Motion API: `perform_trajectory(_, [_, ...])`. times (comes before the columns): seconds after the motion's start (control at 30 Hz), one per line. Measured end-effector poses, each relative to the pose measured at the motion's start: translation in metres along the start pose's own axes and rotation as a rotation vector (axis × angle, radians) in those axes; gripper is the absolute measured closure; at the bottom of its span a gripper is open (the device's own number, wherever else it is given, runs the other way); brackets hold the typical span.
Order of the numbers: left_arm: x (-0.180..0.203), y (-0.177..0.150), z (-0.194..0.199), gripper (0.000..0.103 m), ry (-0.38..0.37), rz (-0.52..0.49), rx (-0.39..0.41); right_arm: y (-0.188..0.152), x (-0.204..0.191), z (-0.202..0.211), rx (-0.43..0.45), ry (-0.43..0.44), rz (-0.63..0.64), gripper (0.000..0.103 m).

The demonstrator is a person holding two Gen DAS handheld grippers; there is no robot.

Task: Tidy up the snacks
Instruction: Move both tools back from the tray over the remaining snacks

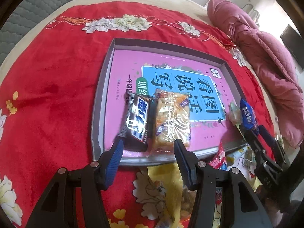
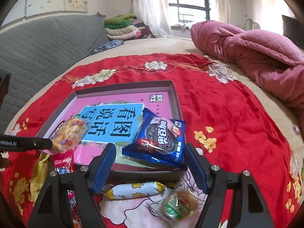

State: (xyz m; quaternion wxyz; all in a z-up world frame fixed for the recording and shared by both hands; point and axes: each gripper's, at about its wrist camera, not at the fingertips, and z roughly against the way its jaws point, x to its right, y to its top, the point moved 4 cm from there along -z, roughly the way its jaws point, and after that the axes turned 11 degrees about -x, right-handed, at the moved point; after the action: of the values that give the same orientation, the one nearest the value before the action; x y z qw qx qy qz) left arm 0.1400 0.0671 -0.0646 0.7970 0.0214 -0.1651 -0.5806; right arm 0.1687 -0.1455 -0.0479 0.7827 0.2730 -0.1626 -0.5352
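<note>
Right, your left gripper (image 1: 148, 148) fingers pinch a dark choc bar (image 1: 137, 120) w/ a clear cracker pack (image 1: 172, 121), both low over the tray (image 1: 98, 102). Right gripper (image 2: 151, 157) fingers pinch the blue Oreo pack (image 2: 161, 140) at the tray's near edge. Other snacks lie on the red blanket (image 2: 228, 117).

We see open room over the far half of the tray (image 1: 109, 72). Near its front, the chocolate bar (image 1: 137, 122), cracker pack (image 1: 172, 121) and cookie packet (image 2: 161, 140) crowd the way.
</note>
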Motion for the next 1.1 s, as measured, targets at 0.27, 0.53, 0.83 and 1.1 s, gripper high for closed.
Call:
perform_trajectory(0.27, [0.004,0.002,0.011,0.046,-0.024,-0.004,0.032,0.001,-0.006,-0.001,0.011,0.010,0.026,0.030])
perform_trajectory(0.53, [0.008,-0.002,0.028,0.046,-0.030,-0.012,0.060,0.004,-0.001,0.008,0.045,0.006,0.006,0.027])
perform_trajectory(0.83, [0.010,-0.006,0.046,0.046,-0.038,-0.012,0.093,0.004,-0.001,0.017,0.067,0.001,0.001,0.017])
perform_trajectory(1.1, [0.016,-0.010,0.057,0.044,-0.038,-0.030,0.111,0.003,-0.005,0.027,0.075,-0.013,0.004,0.013])
